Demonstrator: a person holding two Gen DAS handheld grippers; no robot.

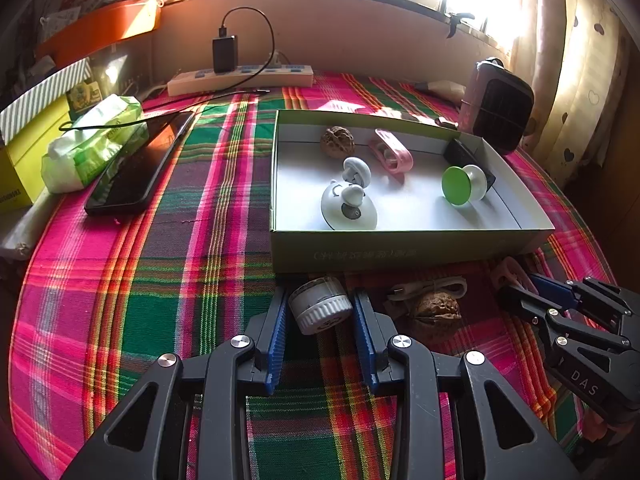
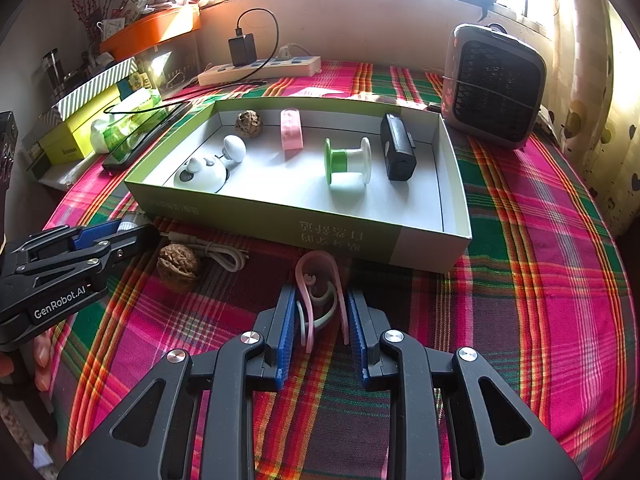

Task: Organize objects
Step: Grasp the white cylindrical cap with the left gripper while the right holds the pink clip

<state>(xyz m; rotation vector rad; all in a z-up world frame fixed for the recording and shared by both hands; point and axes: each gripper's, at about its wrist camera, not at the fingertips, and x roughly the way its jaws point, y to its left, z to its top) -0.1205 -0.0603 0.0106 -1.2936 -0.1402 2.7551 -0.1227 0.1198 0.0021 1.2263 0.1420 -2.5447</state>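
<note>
Jar [image 1: 320, 304] sitting clamped in left gripper [image 1: 320, 312], pink clip [image 2: 320, 292] pinched in right gripper [image 2: 320, 312], both near tray [image 2: 280, 220] front wall, prob for loading in.

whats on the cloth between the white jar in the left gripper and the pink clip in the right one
A walnut and a coiled white cable lie between the white jar and the pink clip, clearest in the right wrist view.
</note>
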